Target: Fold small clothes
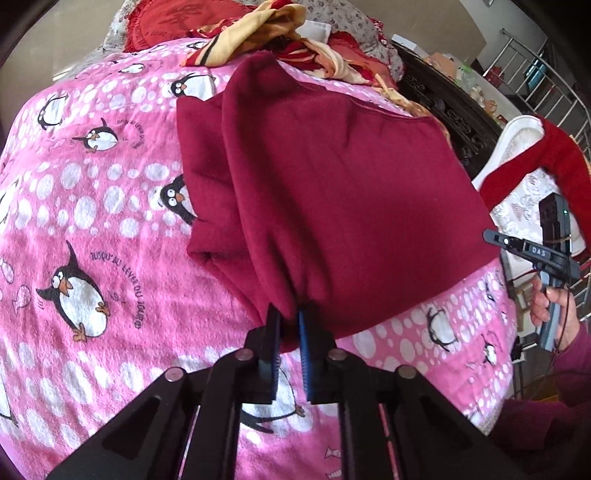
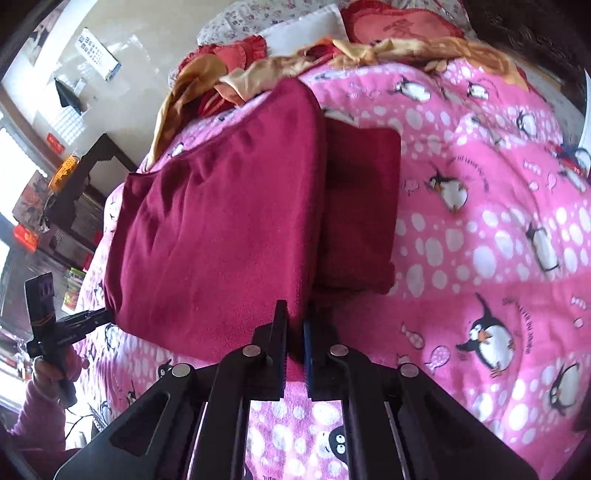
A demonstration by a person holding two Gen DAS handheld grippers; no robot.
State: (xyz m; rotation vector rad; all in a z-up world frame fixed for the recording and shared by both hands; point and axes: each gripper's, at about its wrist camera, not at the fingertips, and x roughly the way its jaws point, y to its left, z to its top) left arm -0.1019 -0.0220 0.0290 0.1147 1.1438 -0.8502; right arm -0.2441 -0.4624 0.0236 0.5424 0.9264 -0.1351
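A dark red fleece garment (image 1: 332, 177) lies partly folded on a pink penguin blanket (image 1: 92, 221). My left gripper (image 1: 290, 314) is shut on the garment's near corner, bunching the cloth between its jaws. In the right wrist view the same garment (image 2: 214, 221) has a folded flap lying over a lower layer (image 2: 362, 206). My right gripper (image 2: 295, 325) is shut on its near edge. Each gripper also shows in the other's view, at the garment's side edge: the right one in the left wrist view (image 1: 491, 236), the left one in the right wrist view (image 2: 103, 317).
A pile of red and yellow cloth (image 1: 273, 33) and a red cushion (image 1: 177, 22) lie at the far end of the bed. Dark carved furniture (image 1: 454, 110) and a metal railing (image 1: 546, 85) stand to the right. The pink blanket (image 2: 498, 221) spreads wide on the right.
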